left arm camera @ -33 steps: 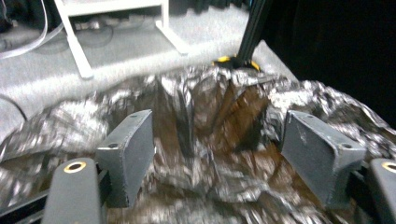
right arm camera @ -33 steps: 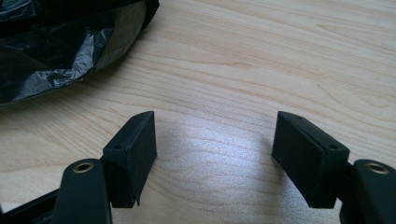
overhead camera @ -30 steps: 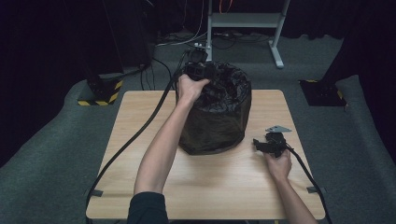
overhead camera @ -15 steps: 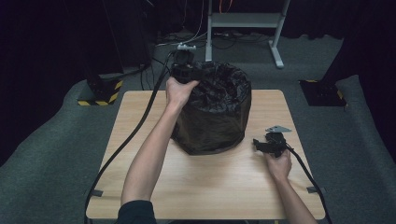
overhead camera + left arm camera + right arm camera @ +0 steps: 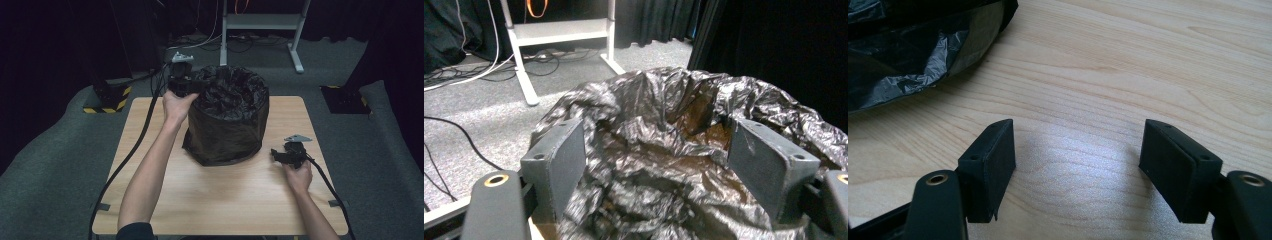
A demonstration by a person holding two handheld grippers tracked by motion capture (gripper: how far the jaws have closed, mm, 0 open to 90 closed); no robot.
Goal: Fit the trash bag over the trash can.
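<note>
L gripper [image 5: 186, 86], jaws spread w/ nothing pinched, sits at far-left rim of the black bin-liner bag [image 5: 227, 117] mid table [image 5: 150, 200], prob. to tuck it over the rim, while R gripper [image 5: 286, 154], released, rests near-right, out of the way.

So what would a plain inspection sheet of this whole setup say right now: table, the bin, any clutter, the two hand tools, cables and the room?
Surface: light wooden table, bare around the bin.
Job's things: round bin lined with a crinkled black bag, upright at mid-table.
Clutter: nothing seen.
Grippers: left gripper at the bin's far-left rim, jaws wide with bag plastic between them, not pinching it; right gripper low over bare wood right of the bin, jaws open, nothing between.
Cables: one thick black cable trails from each gripper; loose wires on the floor behind.
Surroundings: grey carpet, metal stand, black curtains.
</note>
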